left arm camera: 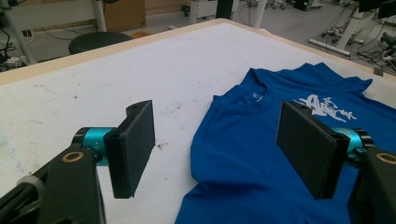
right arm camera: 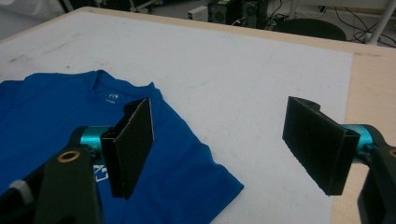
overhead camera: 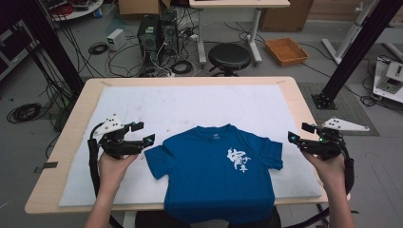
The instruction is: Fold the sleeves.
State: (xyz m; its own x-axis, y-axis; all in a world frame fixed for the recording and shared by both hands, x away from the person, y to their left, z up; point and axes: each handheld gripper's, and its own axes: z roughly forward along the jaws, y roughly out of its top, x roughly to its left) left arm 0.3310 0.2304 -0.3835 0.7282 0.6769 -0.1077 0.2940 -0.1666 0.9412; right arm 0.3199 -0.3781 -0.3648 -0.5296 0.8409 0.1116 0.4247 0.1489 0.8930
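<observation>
Hands at near edge | left gripper (overhead camera: 142,133) and right gripper (overhead camera: 298,132) held wide-jawed, empty, flanking blue T-shirt (overhead camera: 216,175) sleeves, apparently poised for grasping | shirt laid flat on white mat (overhead camera: 190,102).

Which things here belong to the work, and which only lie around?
Work: T-shirt, white mat, left hand-held gripper, right hand-held gripper, both open.
Around: stool, orange tray, computers, floor cables.

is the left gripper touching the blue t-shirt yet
Apart. In the left gripper view the left gripper hangs with open jaws above the blue t-shirt, white mat showing between them.
</observation>
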